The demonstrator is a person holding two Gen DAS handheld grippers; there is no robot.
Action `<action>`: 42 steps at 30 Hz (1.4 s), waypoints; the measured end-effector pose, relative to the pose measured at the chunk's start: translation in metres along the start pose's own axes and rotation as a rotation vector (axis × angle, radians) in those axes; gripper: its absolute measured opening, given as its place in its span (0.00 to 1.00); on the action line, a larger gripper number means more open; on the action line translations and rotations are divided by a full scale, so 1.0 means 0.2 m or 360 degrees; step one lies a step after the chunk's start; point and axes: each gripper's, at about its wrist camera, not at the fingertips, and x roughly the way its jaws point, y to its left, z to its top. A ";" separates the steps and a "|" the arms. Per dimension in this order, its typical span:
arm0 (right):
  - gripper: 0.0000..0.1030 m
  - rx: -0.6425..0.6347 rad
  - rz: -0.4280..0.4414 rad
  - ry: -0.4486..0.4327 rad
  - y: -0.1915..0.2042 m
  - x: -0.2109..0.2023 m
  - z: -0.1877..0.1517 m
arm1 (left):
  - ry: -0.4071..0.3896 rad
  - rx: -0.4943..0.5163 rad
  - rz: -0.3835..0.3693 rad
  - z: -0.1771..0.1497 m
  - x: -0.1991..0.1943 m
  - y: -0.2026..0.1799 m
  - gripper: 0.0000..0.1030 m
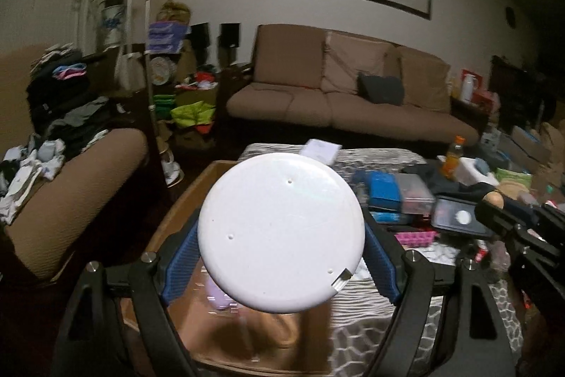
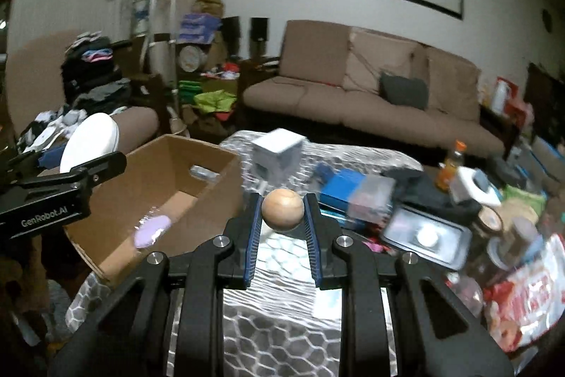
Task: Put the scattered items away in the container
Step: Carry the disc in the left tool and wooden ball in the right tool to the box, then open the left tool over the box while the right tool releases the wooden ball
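Observation:
My left gripper (image 1: 280,230) is shut on a white round disc (image 1: 280,232), its blue pads (image 1: 180,267) pressing the rim on both sides. It hangs over an open cardboard box (image 1: 183,200). A purple item (image 1: 219,300) lies inside the box. In the right wrist view my right gripper (image 2: 282,202) is shut on a small wooden ball (image 2: 282,209), above the patterned cloth just right of the cardboard box (image 2: 169,172). The left gripper (image 2: 70,179) with the white disc (image 2: 90,140) shows there at the far left, over the box's left side. The purple item (image 2: 152,230) rests on the box floor.
The table (image 2: 282,334) carries clutter to the right: a grey cube-shaped box (image 2: 277,154), a blue box (image 2: 342,186), a clear lidded container (image 2: 427,232), an orange bottle (image 2: 450,165) and a red snack bag (image 2: 522,292). A brown sofa (image 2: 353,108) stands behind.

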 end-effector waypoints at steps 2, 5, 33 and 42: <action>0.21 -0.0039 0.0052 0.0007 0.09 0.05 0.04 | 0.0046 -0.0070 0.0057 0.01 0.03 0.11 0.80; 0.21 -0.0086 0.0142 0.0024 0.23 0.14 0.09 | 0.0142 -0.0110 0.0104 0.02 0.09 0.22 0.80; 0.53 -0.0197 0.0384 0.0224 0.56 0.71 -0.03 | 0.0456 -0.0169 0.0274 -0.04 0.34 0.42 0.89; 0.65 -0.0241 0.0364 0.0125 0.49 0.56 0.02 | 0.0366 -0.0170 0.0226 -0.02 0.29 0.37 1.00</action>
